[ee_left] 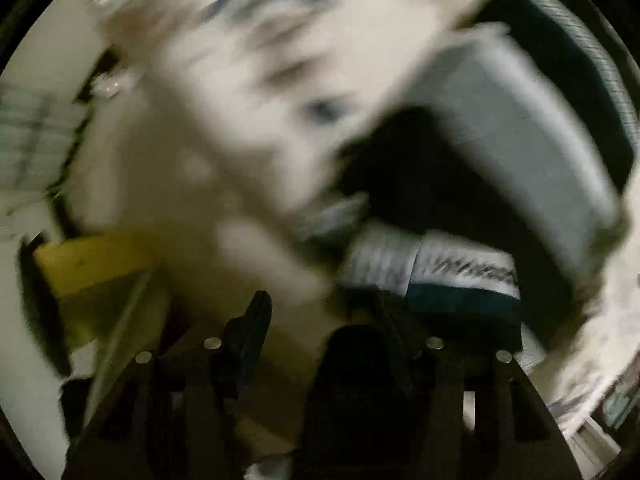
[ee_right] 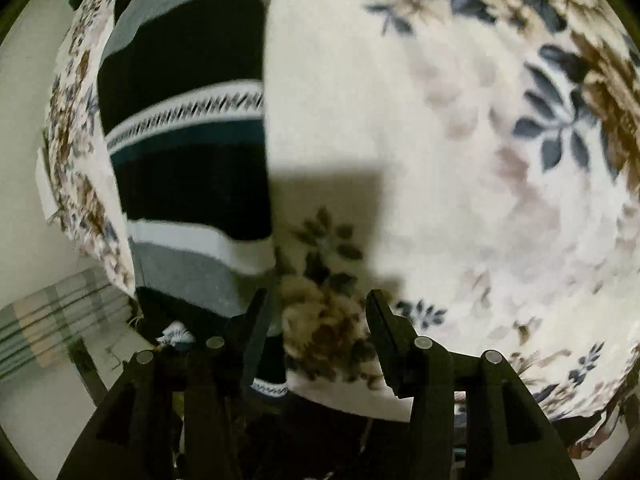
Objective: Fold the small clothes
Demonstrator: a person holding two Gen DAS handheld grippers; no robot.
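Observation:
A white floral cloth [ee_right: 460, 152] fills most of the right wrist view, and a folded corner of it lies between the spread fingers of my right gripper [ee_right: 316, 312]. A striped black, grey and white knit garment [ee_right: 184, 152] lies to its left, partly under the floral cloth. The left wrist view is heavily blurred. There the floral cloth [ee_left: 224, 120] spreads across the top and left, with the striped garment [ee_left: 500, 152] to the right. My left gripper [ee_left: 316, 312] has its jaws apart, with pale cloth between them; whether it grips the cloth is unclear.
A yellow object [ee_left: 92, 264] sits at the left of the left wrist view. A plaid green and beige cloth [ee_right: 52, 320] lies at the lower left of the right wrist view. A pale surface [ee_right: 24, 100] shows along the left edge.

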